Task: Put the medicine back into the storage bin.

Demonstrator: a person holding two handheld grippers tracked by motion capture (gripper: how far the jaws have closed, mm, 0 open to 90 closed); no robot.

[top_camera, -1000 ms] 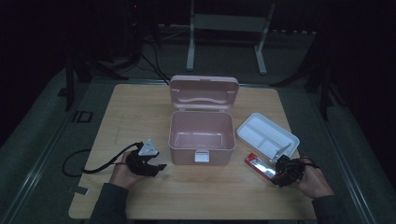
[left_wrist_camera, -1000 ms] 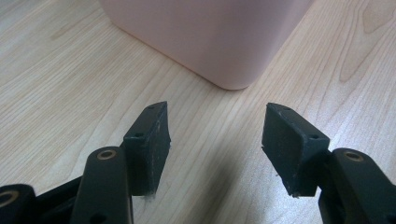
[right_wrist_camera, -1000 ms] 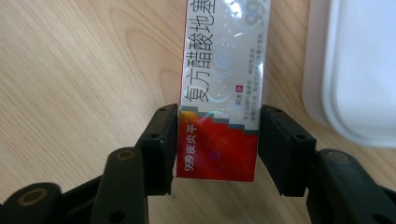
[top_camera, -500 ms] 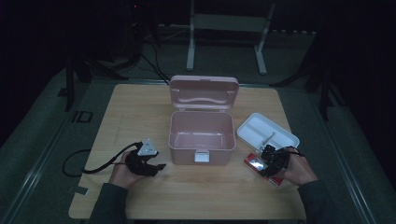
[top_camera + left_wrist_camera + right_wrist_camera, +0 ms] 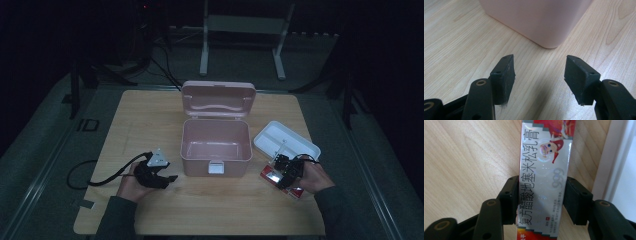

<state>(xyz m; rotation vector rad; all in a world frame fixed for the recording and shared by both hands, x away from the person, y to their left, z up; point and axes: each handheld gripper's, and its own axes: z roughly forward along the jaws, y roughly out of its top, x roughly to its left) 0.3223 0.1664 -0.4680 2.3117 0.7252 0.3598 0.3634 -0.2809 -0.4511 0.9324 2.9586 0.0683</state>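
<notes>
One glossy red-and-silver ointment box bears Chinese print.

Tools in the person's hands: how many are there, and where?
2. The left tool rests open beside the pink box; the right tool grips a small carton by the white tray.

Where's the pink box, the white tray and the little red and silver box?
pink box (image 5: 216,165), high view, on its front wall beside the latch.
white tray (image 5: 306,144), high view, on its right rim.
red and silver box (image 5: 544,170), right gripper view, on its silver top face, between the black jaws.
</notes>
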